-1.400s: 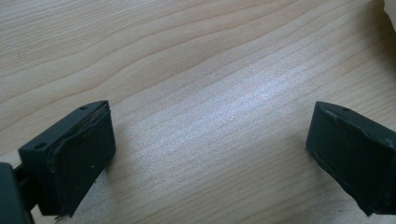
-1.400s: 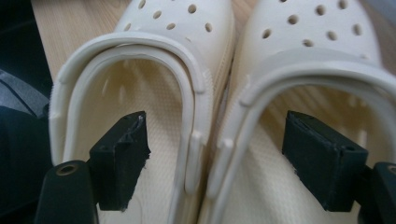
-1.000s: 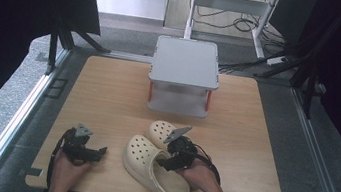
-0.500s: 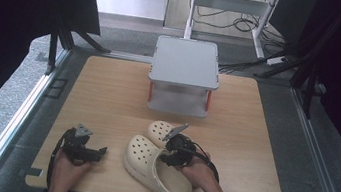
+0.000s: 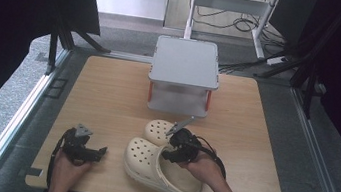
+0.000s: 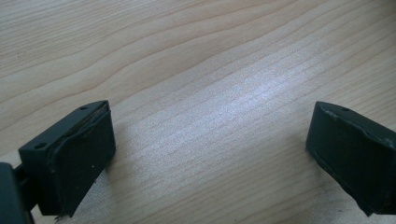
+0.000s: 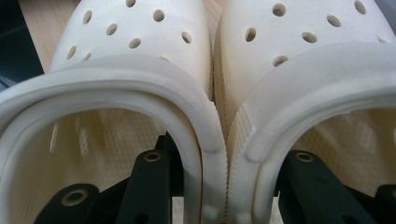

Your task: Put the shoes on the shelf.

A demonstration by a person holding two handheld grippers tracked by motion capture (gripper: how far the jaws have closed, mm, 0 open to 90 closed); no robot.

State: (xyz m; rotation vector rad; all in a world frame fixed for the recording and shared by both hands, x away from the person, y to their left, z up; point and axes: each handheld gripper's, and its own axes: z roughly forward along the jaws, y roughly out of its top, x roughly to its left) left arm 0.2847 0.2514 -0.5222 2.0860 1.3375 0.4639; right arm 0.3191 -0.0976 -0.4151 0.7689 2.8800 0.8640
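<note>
Two cream clogs lie side by side on the wooden table (image 5: 108,92), the near clog (image 5: 147,159) and the far clog (image 5: 156,128). My right gripper (image 5: 174,152) reaches into them from the heel end. In the right gripper view one jaw sits inside the left clog (image 7: 135,42) and the other inside the right clog (image 7: 303,42). The right gripper (image 7: 224,186) has just been closing and is shut on their two touching inner walls. My left gripper (image 5: 99,151) rests at the table's front left. It (image 6: 210,154) is open over bare wood, with nothing between the jaws.
A grey lidded box (image 5: 184,75) with orange latches stands at the middle back of the table. Black frame legs and cables lie on the floor beyond it. The table's front edge is close to both hands.
The right hand has risen a little with the two clogs pinched together. The left hand and its gripper have not moved.
</note>
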